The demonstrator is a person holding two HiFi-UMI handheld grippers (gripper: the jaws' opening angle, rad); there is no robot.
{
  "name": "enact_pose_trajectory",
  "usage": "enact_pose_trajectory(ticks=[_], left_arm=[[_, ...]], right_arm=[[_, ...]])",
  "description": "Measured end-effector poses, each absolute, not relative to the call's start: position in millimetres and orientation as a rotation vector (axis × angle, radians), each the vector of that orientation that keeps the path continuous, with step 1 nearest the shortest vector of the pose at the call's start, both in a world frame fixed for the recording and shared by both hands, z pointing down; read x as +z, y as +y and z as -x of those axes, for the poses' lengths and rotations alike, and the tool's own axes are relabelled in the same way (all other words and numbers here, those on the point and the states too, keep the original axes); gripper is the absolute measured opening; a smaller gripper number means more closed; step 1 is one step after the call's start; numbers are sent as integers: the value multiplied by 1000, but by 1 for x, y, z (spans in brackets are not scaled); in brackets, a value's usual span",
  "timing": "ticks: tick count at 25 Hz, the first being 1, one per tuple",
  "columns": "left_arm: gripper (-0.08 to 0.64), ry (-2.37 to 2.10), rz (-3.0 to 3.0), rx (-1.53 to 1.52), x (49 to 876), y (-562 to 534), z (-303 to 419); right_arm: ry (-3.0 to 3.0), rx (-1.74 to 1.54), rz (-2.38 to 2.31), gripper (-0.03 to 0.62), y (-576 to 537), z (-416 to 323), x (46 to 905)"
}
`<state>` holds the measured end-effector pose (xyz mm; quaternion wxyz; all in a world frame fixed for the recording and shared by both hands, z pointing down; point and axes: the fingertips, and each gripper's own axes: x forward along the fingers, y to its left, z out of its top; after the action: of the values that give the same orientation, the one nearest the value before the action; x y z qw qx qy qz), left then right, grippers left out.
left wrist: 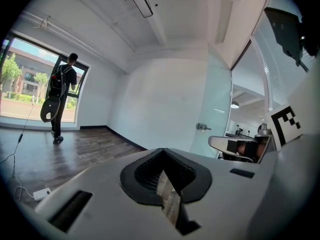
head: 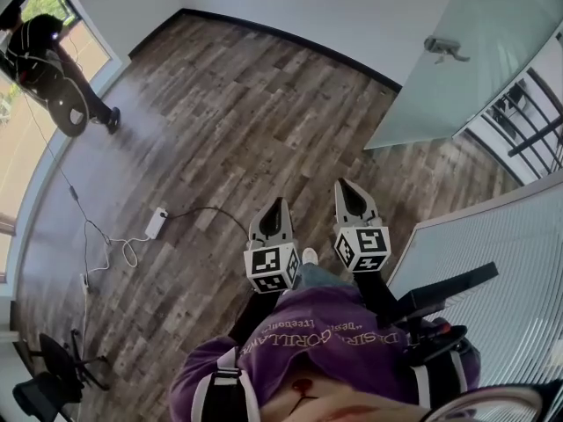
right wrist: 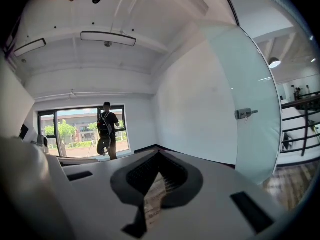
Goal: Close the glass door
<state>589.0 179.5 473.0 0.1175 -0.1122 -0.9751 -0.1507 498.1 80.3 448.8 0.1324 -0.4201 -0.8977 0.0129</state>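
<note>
The frosted glass door [head: 457, 60] stands open at the upper right of the head view, its metal handle [head: 444, 48] facing the room. Both grippers are held side by side in front of the person, well short of the door. The left gripper [head: 275, 207] is shut and holds nothing. The right gripper [head: 350, 190] is also shut and holds nothing. In the left gripper view the door [left wrist: 216, 109] and handle [left wrist: 202, 127] lie ahead to the right of the shut jaw tip [left wrist: 162, 151]. In the right gripper view the door [right wrist: 250, 74] and handle [right wrist: 245, 114] are to the right of the tip [right wrist: 159, 154].
A person with a backpack [head: 53, 69] stands by the window at the far left. A power strip [head: 157, 222] with cables lies on the wood floor. A ribbed glass wall [head: 501, 271] runs along the right. A railing [head: 528, 121] shows beyond the doorway. A chair base [head: 62, 367] sits at lower left.
</note>
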Motion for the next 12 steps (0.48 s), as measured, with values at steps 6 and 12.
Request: enact_pose_trajectory(ticks=[6, 12], left_arm=[[0, -2860, 339, -428, 468, 186, -538], [0, -2861, 345, -422, 468, 191, -502]], right_arm=[[-2602, 39, 1245, -11, 87, -447, 444], [-2595, 51, 1261, -11, 95, -413, 444]])
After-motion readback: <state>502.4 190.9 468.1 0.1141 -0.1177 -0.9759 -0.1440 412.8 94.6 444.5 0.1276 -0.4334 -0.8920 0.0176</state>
